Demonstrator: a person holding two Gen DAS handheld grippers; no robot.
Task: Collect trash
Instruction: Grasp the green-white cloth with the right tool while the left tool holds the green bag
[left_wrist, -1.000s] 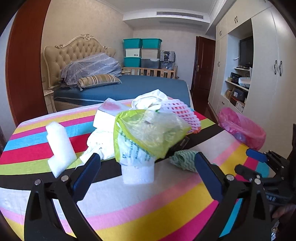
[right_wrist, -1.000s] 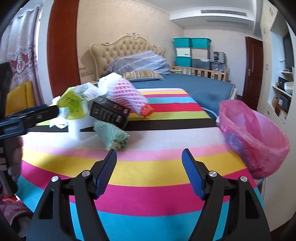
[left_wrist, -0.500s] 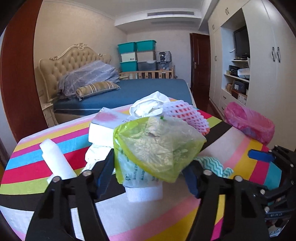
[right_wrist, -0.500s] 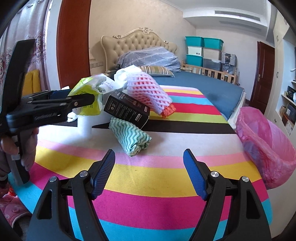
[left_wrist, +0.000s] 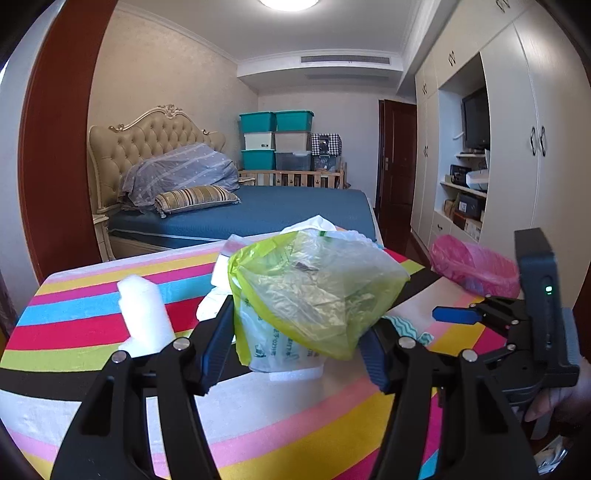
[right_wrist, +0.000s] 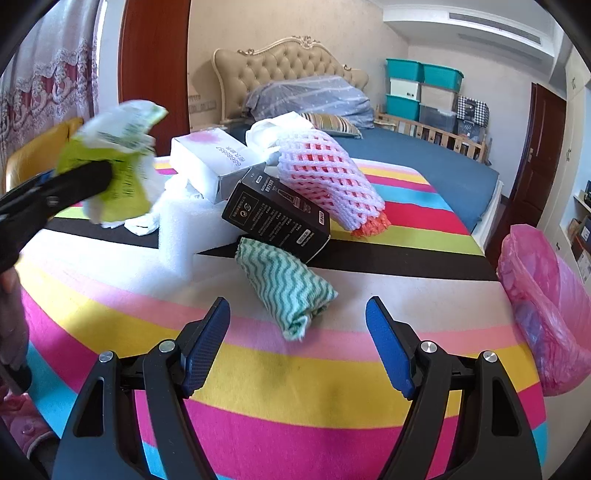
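A crumpled yellow-green plastic bag (left_wrist: 314, 288) sits between the blue pads of my left gripper (left_wrist: 295, 332). The jaws are closing and both pads press its sides. In the right wrist view the same bag (right_wrist: 118, 147) hangs clear above the striped table (right_wrist: 295, 387), with a black finger across it. My right gripper (right_wrist: 297, 314) is open and low over the table. A rolled green wavy cloth (right_wrist: 284, 284) lies just ahead of its tips, untouched. A pink-lined bin (right_wrist: 546, 295) stands off the table's right edge.
Behind the cloth are a black carton (right_wrist: 277, 218), a white and red foam net (right_wrist: 325, 177), a white box (right_wrist: 210, 162) and a white foam block (right_wrist: 181, 229). Another foam piece (left_wrist: 144, 314) lies to the left. A bed stands beyond the table.
The left jaws went from wide open to closed on the bag, which has come up off the pile. The right gripper has moved closer to the green cloth.
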